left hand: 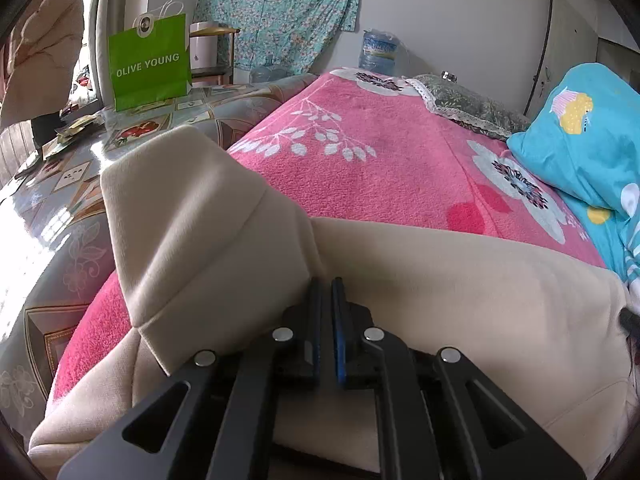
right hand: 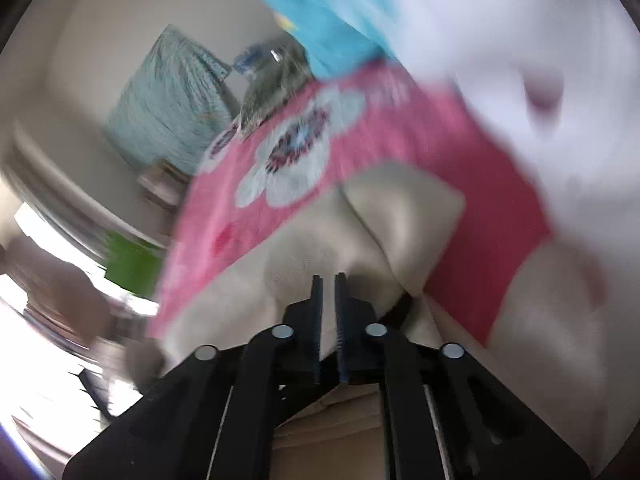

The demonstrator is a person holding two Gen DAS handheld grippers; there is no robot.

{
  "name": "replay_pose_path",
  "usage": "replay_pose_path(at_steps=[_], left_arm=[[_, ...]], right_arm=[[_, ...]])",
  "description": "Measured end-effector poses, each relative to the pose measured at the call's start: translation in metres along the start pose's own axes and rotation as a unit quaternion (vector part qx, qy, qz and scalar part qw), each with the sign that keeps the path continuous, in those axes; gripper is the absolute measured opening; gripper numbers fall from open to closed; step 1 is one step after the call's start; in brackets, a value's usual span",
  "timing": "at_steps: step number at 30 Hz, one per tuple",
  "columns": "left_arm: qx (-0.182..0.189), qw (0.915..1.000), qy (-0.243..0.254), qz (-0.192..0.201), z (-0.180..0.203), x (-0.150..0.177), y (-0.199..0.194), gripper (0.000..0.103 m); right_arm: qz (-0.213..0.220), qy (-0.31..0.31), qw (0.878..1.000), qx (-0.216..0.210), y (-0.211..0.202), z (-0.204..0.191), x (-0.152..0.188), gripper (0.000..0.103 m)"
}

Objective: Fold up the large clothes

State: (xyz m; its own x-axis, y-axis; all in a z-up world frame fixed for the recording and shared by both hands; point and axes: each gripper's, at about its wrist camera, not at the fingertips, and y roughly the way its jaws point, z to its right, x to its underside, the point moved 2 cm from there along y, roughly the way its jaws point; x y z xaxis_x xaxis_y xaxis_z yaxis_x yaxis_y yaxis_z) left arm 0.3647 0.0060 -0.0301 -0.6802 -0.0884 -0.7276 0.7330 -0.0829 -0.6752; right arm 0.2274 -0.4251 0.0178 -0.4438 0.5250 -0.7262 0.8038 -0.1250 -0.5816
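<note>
Cream fleece garment (left hand: 420,264), large, spread over the near part of a pink floral blanket (left hand: 360,172); one folded flap with a ribbed cuff edge (left hand: 192,216) stands up at the left of the left wrist view.

We log the left gripper (left hand: 328,280): jaws drawn almost together, only a narrow slit between the blue-lined pads, cream cloth gathered at the tips. Whether the cloth is actually pinched between them we cannot tell.

We log the right gripper (right hand: 329,278): jaws likewise nearly together, a thin gap showing pale cloth. Its view is heavily blurred and tilted, so we cannot tell if it has hold of the garment (right hand: 304,248) that bunches at its tips.

Other items, left wrist view:
- turquoise cartoon-print pillow (left hand: 580,128), at the right edge of the blanket;
- grey-green lace-edged cushion (left hand: 468,104), at the far end;
- green paper bag (left hand: 150,64) lettered "OLIVE YOUNG", upright on a patterned tablecloth (left hand: 76,216) beside the bed;
- water jug (left hand: 378,52) by the far wall;
- turquoise floral cloth (left hand: 280,12) hanging on the wall.
</note>
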Motion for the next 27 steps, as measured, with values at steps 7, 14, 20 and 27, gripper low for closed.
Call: replay_pose_path(at_steps=[7,14,20,27], left_arm=[[0.0,1.0,-0.001,0.0,0.0,0.0,0.0,0.007],[0.008,0.9999,-0.005,-0.012,0.002,-0.004,0.0,0.007],[-0.053,0.986,0.145,-0.063,0.025,-0.008,-0.029,0.007],[0.057,0.966,0.252,-0.012,0.039,0.038,-0.151,0.046]], right_arm=[[-0.068,-0.115,0.985,-0.105,0.027,-0.073,-0.005,0.049],[-0.076,-0.152,0.985,0.027,0.043,-0.018,0.018,0.0],[-0.01,-0.333,0.919,0.21,-0.005,-0.053,0.011,0.048],[-0.106,-0.446,0.888,0.013,-0.1,-0.081,0.048,0.066]])
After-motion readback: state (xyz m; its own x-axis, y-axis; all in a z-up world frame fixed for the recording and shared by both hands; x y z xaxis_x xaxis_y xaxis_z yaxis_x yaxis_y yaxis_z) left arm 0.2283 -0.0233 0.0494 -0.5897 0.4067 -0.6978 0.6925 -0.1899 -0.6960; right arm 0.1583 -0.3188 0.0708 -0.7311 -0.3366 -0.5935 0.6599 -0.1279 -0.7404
